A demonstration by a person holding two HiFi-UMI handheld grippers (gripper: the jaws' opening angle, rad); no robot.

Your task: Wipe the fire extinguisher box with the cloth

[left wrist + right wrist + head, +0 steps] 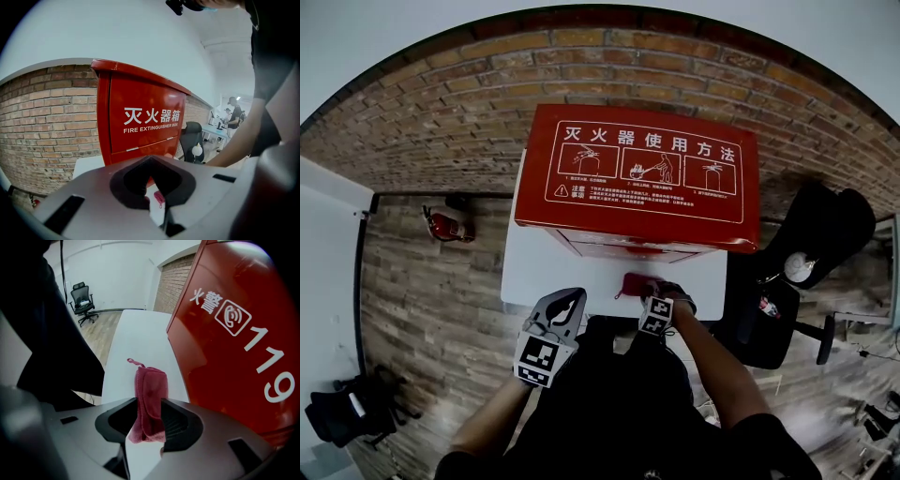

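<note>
Red fire extinguisher box sits dead centre in the head view, on a white table against the brick wall; its sloped lid carries white instruction panels, and in the right gripper view a face with a big 119 fills the right side of the frame.

The cloth, a dark pink folded one, lies on the table just below the box's front edge, lower centre of the head view; its little hanging loop points away from the camera in the right gripper view.

Right gripper points steeply down over it; jaws stand wide apart with the near end of the cloth between them, and as far as I can see the pads aren't squeezing it, so it's loose.

Left gripper hangs to the left of that, lower centre-left, aimed at the box front; jaws closed together, nothing in them.

Also a small fire extinguisher lying on the wooden floor at mid left; black office chair at the right edge.
</note>
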